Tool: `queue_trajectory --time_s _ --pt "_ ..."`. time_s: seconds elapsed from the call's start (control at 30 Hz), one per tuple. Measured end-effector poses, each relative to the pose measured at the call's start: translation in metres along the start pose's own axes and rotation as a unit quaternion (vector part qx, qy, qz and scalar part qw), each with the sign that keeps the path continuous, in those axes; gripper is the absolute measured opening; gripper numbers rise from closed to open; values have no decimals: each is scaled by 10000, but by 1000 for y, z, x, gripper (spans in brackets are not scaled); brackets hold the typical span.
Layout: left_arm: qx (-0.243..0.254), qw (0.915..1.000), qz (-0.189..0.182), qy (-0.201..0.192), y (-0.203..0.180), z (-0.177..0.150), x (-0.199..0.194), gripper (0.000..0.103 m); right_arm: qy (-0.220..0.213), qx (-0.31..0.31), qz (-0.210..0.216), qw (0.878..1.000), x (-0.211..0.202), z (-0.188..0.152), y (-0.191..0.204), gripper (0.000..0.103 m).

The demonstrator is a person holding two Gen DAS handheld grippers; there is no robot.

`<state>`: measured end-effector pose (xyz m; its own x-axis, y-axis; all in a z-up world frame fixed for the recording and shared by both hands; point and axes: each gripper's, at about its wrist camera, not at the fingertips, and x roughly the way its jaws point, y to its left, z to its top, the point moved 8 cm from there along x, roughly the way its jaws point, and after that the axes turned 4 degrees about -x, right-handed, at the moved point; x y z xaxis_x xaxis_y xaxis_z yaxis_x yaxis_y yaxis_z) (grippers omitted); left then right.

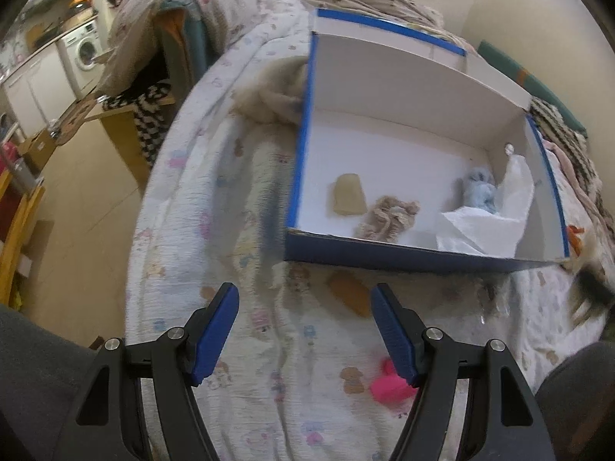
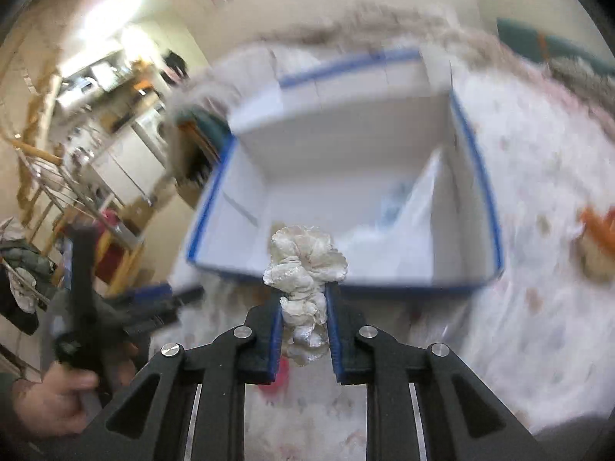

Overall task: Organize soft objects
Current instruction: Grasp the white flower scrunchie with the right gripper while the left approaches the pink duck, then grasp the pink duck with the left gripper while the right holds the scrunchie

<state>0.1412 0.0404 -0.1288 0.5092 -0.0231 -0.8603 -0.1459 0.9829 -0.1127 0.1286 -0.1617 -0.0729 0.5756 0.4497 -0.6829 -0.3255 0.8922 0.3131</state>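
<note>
A bed (image 1: 246,199) under a quilted white cover printed with small pastel figures fills both views; its far end is lost under a rumpled grey-brown blanket (image 1: 215,4), and the right wrist view is smeared by blur, so the print there cannot be read. On the bed, toward its far end, sits a shallow open cardboard box (image 1: 388,257), blue outside and white inside. It holds a crumpled white sheet (image 1: 488,223) in its near right corner, a fuzzy pale blue piece (image 1: 478,188) partly hidden behind that sheet, a knotted beige yarn scrunchie (image 1: 388,215) and a smooth tan block (image 1: 346,196). A fluffy cream heap (image 1: 269,96) lies against the box's left wall, partly hidden. The left tool (image 1: 305,301) stands open and empty above the bed's near edge. Near it lie a flat orange-brown piece (image 1: 348,292) and a bright pink lump (image 1: 390,388), partly hidden by a finger. The right tool (image 2: 303,303) pinches a ruffled, glossy white scrunchie (image 2: 303,261) in front of the box's near wall.
</note>
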Motion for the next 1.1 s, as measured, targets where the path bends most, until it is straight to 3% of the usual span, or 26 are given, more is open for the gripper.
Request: queue_trajectory --time_s 0.2,0.37,0.5,0.73,0.97,1.1 --pt "251 9996 153 13 -7 -6 6 69 -547 -63 -110 9984 -21 14 -25 22" --pt "335 9992 237 17 -6 -10 8 69 -599 303 -9 9977 -19 11 -36 22" --pt "292 9991 139 285 -15 -20 14 69 -479 394 -15 9981 -7 9 -39 22" --pt "740 9952 -97 640 -59 -42 24 69 -533 570 13 9969 -5 9 -48 22" --pt "1342 9863 61 954 -92 -72 52 69 -606 752 44 9953 -8 11 -55 22" --pt "1392 9837 108 1133 -92 -80 68 68 -565 759 65 9955 -6 10 -55 22"
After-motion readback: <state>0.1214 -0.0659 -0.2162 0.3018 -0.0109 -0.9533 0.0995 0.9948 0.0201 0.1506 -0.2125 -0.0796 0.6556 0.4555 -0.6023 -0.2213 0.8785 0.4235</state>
